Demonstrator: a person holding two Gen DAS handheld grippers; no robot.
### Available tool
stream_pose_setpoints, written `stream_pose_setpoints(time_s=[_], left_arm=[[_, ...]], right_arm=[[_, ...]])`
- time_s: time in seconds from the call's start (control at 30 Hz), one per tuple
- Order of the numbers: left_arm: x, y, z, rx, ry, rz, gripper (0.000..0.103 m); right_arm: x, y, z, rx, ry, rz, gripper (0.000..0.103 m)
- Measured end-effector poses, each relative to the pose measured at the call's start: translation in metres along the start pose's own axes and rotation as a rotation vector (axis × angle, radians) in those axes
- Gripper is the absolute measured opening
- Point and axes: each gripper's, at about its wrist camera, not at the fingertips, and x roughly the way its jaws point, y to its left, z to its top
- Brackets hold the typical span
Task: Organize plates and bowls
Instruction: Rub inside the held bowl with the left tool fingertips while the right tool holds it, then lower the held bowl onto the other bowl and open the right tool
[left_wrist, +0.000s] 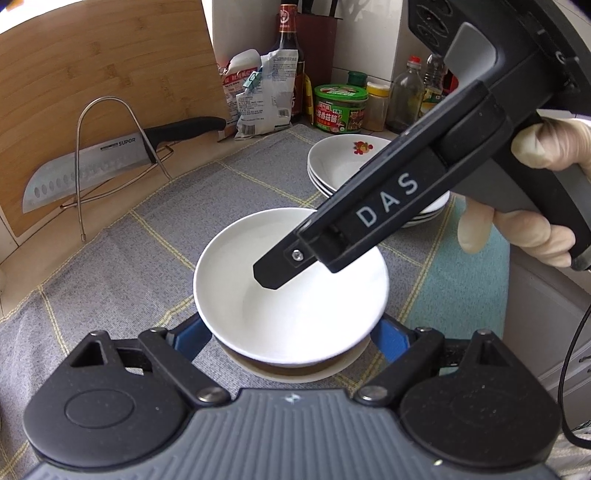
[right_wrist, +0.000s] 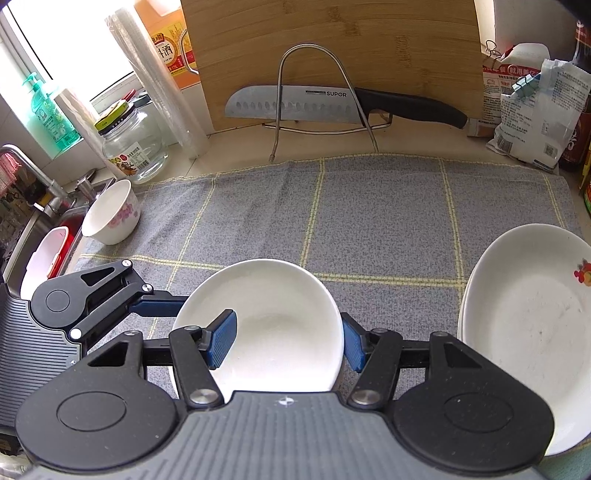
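While I look down across the grey checked woven cloth (right_wrist: 369, 221) that fills most of both views, the stack of shallow white ceramic plates (right_wrist: 517, 325) sits at the right edge and the glossy white ceramic bowl (left_wrist: 258, 325) sits at lower centre, well apart from that stack.

My left gripper (left_wrist: 290, 332) has its blue pads spread to either side of the bowl's body just under the rim, pressed against it as far as I can see. My right gripper (right_wrist: 286, 343) pinches the bowl's wall, with one pad inside the bowl and the other against the outside of the rim.

I judge the bowl to be stiff, fairly light, slick with glaze and liable to chip. The rim or the wall below it gives the surest hold, and it should be set down gently.

Only the left wrist view shows my pale gloved hand (left_wrist: 546, 147) at the right of the frame. Only the right wrist view shows a small white bowl with pink flowers (right_wrist: 110, 214) at the left edge of the cloth, which looks to me like a piece not yet sorted.
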Motion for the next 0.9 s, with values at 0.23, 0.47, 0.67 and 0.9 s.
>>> stream_pose_setpoints(time_s=[0.23,0.47,0.67,0.9], left_arm=[[0.001,0.0,0.0,0.019,0.003,0.003,0.091],[0.002,-0.001,-0.002,0.027,0.003,0.006,0.093],[-0.001,-0.002,-0.005,0.037,-0.006,0.016,0.095],[-0.029,-0.002,-0.012,0.062,-0.055,0.003,0.098]], right_arm=[[0.0,0.001,0.0,-0.004,0.001,-0.004,0.066],[0.0,0.001,0.0,-0.005,-0.001,-0.01,0.069],[-0.006,0.003,0.001,-0.003,-0.038,-0.008,0.091],[-0.01,0.004,-0.005,-0.006,-0.062,-0.049,0.1]])
